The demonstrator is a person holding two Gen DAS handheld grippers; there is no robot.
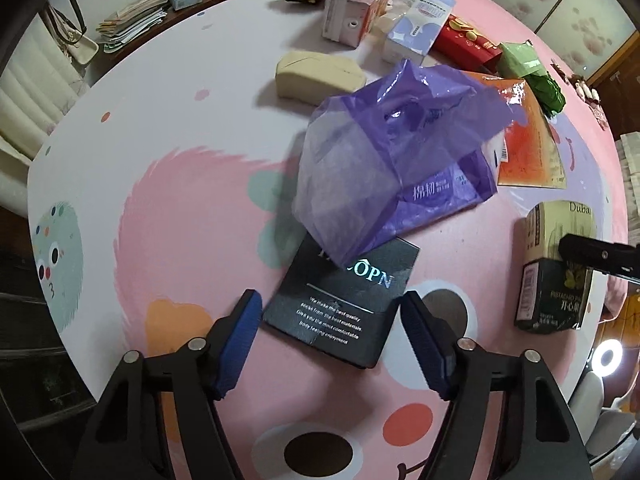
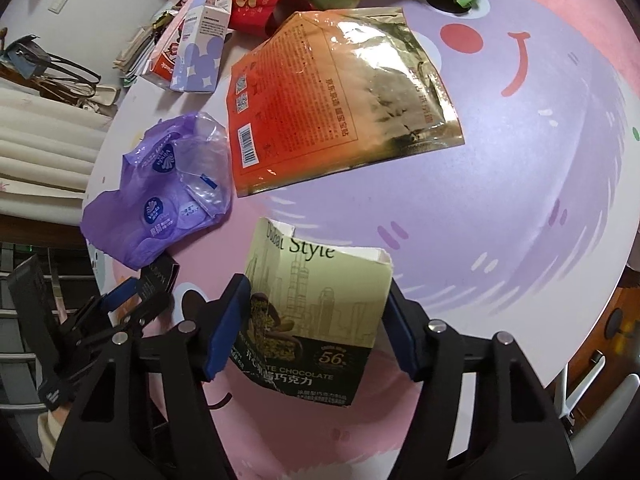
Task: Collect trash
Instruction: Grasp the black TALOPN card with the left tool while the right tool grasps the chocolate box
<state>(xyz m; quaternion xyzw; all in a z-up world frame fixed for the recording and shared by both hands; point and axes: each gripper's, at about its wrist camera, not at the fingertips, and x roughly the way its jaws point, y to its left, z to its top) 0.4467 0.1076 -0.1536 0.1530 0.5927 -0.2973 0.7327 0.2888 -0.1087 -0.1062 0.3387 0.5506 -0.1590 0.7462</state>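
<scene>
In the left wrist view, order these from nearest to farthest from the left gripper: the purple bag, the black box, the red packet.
1. Black box, between the left gripper's fingers.
2. Purple bag, just beyond, middle of the table.
3. Red packet, far side, right.

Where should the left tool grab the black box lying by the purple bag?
Take the black box across its two long side edges at the near end, coming straight down from above. It lies flat on the table, and the purple bag drapes over its far end, so only the near half is clear. The left tool already straddles it.
</scene>
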